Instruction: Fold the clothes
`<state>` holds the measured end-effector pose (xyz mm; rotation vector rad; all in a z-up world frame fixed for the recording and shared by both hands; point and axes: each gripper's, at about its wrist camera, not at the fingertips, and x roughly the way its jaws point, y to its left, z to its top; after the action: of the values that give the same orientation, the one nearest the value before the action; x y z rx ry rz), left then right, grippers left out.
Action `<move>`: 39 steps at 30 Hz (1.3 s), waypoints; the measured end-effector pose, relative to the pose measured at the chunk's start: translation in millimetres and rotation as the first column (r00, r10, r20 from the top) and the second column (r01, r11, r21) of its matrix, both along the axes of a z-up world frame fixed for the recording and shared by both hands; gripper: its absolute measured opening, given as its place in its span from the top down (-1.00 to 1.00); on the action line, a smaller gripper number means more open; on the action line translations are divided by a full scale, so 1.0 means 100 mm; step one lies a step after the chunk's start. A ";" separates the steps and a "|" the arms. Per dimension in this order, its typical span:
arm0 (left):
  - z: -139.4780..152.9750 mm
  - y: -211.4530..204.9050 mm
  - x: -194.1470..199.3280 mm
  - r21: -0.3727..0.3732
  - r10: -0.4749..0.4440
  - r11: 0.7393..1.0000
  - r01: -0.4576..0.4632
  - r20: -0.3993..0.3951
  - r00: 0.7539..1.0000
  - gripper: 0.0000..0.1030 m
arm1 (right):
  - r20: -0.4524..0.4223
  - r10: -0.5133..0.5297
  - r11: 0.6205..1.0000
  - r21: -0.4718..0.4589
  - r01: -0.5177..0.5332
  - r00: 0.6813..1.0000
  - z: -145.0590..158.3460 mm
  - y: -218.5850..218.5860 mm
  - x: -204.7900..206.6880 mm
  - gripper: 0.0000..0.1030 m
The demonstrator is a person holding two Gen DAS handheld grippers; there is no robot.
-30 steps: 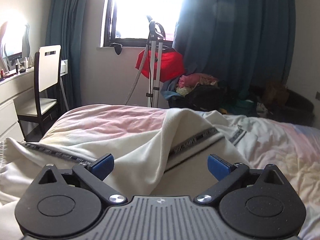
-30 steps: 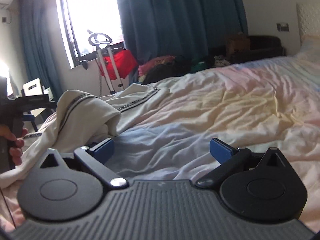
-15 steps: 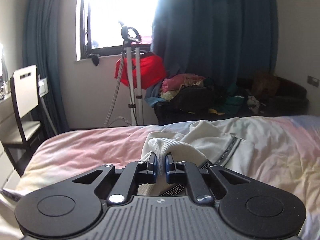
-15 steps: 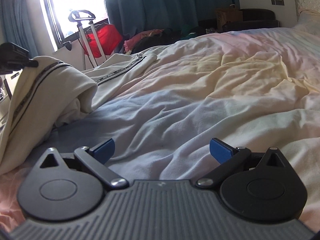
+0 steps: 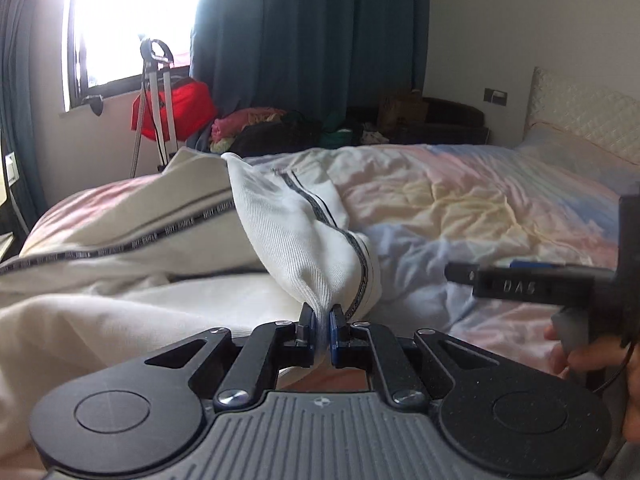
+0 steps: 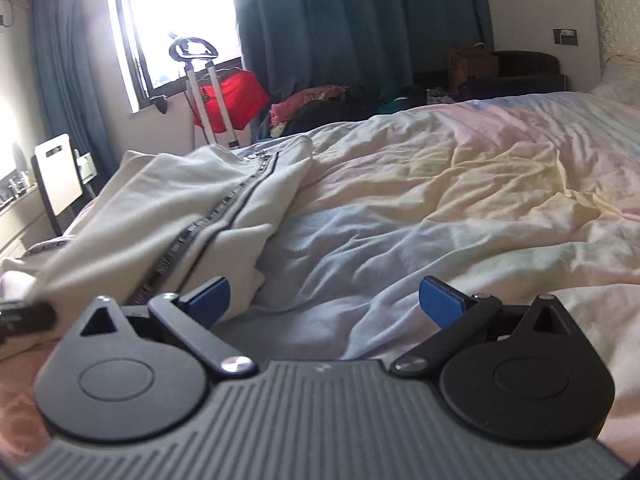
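Observation:
A cream garment with black striped trim (image 5: pixel 168 224) lies on the bed; it also shows in the right wrist view (image 6: pixel 192 196). My left gripper (image 5: pixel 322 330) is shut on its ribbed cuff (image 5: pixel 304 240) and holds it low over the bed, the cloth stretched up and away from the jaws. My right gripper (image 6: pixel 324 300) is open and empty, low over the sheet just right of the garment's edge. It also shows at the right of the left wrist view (image 5: pixel 532 280), held by a hand.
The bed has a rumpled pastel sheet (image 6: pixel 460 200) and a headboard (image 5: pixel 584 120) at the right. Beyond the bed stand a clothes steamer with a red bag (image 5: pixel 172 112), a pile of clothes (image 5: pixel 272 128), and a chair (image 6: pixel 60 176).
My left gripper closed on the ribbed cuff and carried it to the right across the bed. My right gripper stayed open and shifted closer to the garment.

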<state>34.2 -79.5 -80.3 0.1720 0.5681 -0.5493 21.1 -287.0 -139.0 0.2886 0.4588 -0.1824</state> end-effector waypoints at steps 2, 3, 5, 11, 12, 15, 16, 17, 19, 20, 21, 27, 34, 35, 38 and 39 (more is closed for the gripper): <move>-0.07 0.01 -0.02 -0.007 0.011 1.000 -0.011 -0.010 1.000 0.87 | -0.006 0.027 1.000 0.013 -0.027 1.000 0.03 0.05 -0.09 -1.00; -0.06 0.03 -0.01 -0.023 0.016 1.000 -0.016 -0.008 1.000 0.86 | -0.009 0.040 0.999 0.034 -0.039 0.999 0.04 0.05 -0.13 -0.99; -0.05 0.08 0.01 -0.065 0.032 0.997 -0.033 -0.027 0.999 0.86 | -0.011 0.067 0.996 0.067 -0.066 0.998 0.06 0.07 -0.19 -0.99; -0.14 0.35 0.22 -0.261 0.090 0.954 -0.146 -0.216 0.972 0.84 | -0.036 0.142 0.990 0.029 -0.141 0.989 0.31 0.20 0.09 -0.97; -0.16 0.38 0.25 -0.274 0.092 0.949 -0.154 -0.224 0.970 0.84 | -0.036 0.159 0.987 0.021 -0.158 0.987 0.39 0.23 0.20 -0.97; -0.21 0.44 0.31 -0.300 0.085 0.941 -0.155 -0.234 0.969 0.84 | -0.037 0.192 0.981 0.027 -0.191 0.981 0.68 0.33 0.74 -0.97; -0.23 0.45 0.35 -0.320 0.078 0.934 -0.159 -0.253 0.964 0.84 | -0.041 0.203 0.979 0.046 -0.201 0.978 0.76 0.36 0.96 -0.97; -0.25 0.47 0.38 -0.334 0.073 0.928 -0.163 -0.268 0.961 0.84 | -0.045 0.206 0.977 0.068 -0.203 0.977 0.82 0.40 1.20 -0.97; -0.29 0.48 0.43 -0.346 0.063 0.925 -0.160 -0.274 0.960 0.84 | -0.064 0.212 0.974 0.097 -0.205 0.975 0.92 0.50 1.69 -0.97; -0.31 0.49 0.45 -0.348 0.062 0.924 -0.157 -0.269 0.961 0.83 | -0.082 0.210 0.975 0.093 -0.202 0.974 0.95 0.56 1.93 -0.97; -0.34 0.49 0.48 -0.347 0.061 0.925 -0.156 -0.269 0.961 0.83 | -0.104 0.206 0.977 0.082 -0.198 0.973 0.97 0.64 2.20 -0.97; -0.62 0.49 0.73 -0.353 0.051 0.922 -0.161 -0.303 0.952 0.83 | -0.210 0.180 0.976 -0.081 -0.200 0.961 0.88 1.10 3.55 -0.88; -0.86 0.47 0.96 -0.373 0.017 0.916 -0.148 -0.333 0.943 0.83 | -0.403 0.140 0.949 -0.206 -0.238 0.905 0.32 1.39 4.39 -0.33; -0.88 0.47 0.98 -0.373 0.015 0.916 -0.145 -0.330 0.944 0.83 | -0.414 0.137 0.949 -0.206 -0.239 0.900 0.25 1.38 4.43 -0.21; -0.91 0.47 1.03 -0.383 0.010 0.913 -0.142 -0.327 0.945 0.83 | -0.404 0.138 0.957 -0.182 -0.227 0.905 0.19 1.27 4.43 0.83; -0.92 0.47 1.04 -0.388 0.009 0.911 -0.144 -0.330 0.944 0.83 | -0.382 0.136 0.957 -0.189 -0.221 0.914 0.22 1.23 4.37 0.85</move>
<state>137.9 -32.6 -172.2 -0.3445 0.7606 -0.6115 458.4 -164.1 -117.2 -0.0188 0.8248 -0.1060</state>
